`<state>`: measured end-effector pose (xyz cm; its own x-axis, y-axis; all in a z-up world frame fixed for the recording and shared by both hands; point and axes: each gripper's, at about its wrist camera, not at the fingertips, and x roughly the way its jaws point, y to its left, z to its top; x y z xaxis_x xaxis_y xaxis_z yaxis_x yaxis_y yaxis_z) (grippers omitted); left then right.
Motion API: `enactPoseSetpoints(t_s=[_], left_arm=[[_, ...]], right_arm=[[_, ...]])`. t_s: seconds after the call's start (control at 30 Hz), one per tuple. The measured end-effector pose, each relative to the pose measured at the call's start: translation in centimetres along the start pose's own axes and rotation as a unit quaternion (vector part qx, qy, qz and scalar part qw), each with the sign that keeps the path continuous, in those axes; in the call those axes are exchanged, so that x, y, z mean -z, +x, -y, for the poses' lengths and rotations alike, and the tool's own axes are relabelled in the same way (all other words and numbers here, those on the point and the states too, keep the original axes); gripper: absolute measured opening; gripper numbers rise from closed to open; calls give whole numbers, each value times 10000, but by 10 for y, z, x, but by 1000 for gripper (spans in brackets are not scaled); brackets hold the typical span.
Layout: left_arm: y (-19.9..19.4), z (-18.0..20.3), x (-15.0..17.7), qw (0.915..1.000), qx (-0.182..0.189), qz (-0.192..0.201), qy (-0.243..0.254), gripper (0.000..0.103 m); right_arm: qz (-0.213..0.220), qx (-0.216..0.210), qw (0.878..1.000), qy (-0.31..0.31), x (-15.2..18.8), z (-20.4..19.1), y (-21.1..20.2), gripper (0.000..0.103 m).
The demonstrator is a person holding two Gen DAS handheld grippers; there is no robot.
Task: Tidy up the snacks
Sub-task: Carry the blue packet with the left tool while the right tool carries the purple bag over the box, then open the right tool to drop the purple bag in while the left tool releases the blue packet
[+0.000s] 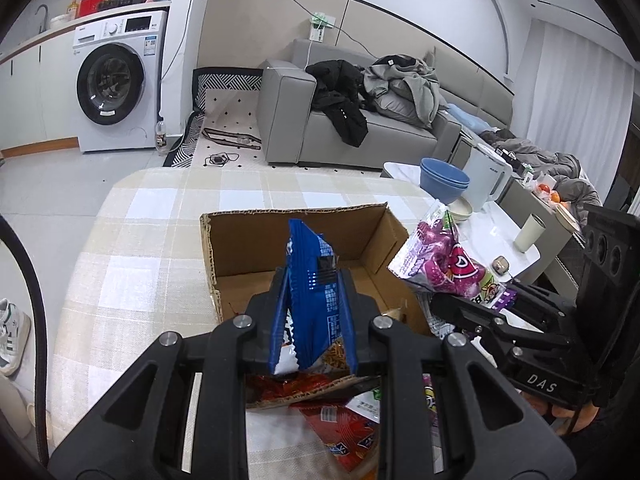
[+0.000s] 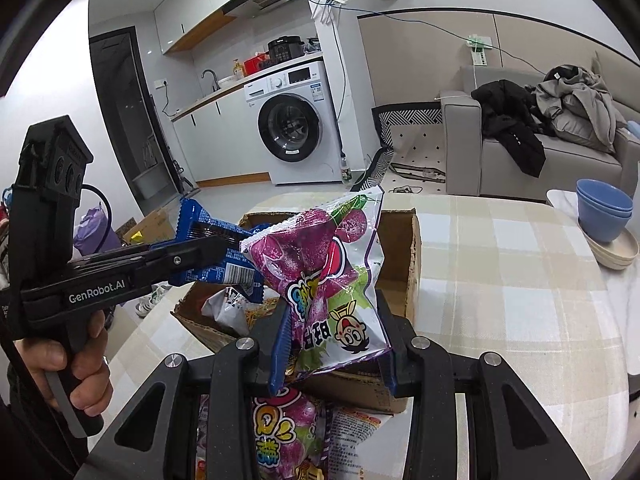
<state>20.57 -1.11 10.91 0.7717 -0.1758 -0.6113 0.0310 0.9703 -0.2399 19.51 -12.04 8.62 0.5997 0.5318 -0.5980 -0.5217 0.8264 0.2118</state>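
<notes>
My left gripper (image 1: 314, 292) is shut on a blue snack packet (image 1: 312, 276) and holds it upright over the open cardboard box (image 1: 288, 218). It also shows in the right wrist view (image 2: 216, 254) with the blue packet (image 2: 208, 232). My right gripper (image 2: 334, 316) is shut on a purple grape candy bag (image 2: 320, 264), held over the box (image 2: 400, 240). In the left wrist view the purple bag (image 1: 444, 256) hangs at the box's right side, in the right gripper (image 1: 460, 308). Several snacks lie in the box.
The box stands on a checked tablecloth (image 1: 140, 232). Red snack packets (image 1: 344, 424) and another purple bag (image 2: 280, 432) lie before the box. Blue bowls (image 1: 444, 180), a white kettle (image 1: 486, 174) and a cup (image 1: 530, 232) stand on a side table at right.
</notes>
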Motion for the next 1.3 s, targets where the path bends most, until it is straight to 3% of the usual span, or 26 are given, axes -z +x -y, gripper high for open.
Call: enactPoseSetpoints(t_s=[0.43,0.5,0.57,0.83,0.97,1.3], left_arm=[[28,-10,2,9999,-144,-83,45,21],[34,-13,2,9998,-164,-113,28,21],[36,-15,3,9998,-175,-138,15,21],[37,-17,4,9998,-170,-143,-6,21],[42,-18,6,9997,-163,-164,-25,21],[60,-19,10,9989,-301,-372,-31,21]], right_arm=[[-59,171,9997,-184,-2,-8,20,38],[-54,158,9997,-187,-2,-10,22,48],[-38,167,9996,-203,0,-12,21,51],[-57,204,9997,-133,2,-1,17,58],[11,141,9997,-204,1,-3,16,85],[46,333,9990,-308,8,-1,0,95]])
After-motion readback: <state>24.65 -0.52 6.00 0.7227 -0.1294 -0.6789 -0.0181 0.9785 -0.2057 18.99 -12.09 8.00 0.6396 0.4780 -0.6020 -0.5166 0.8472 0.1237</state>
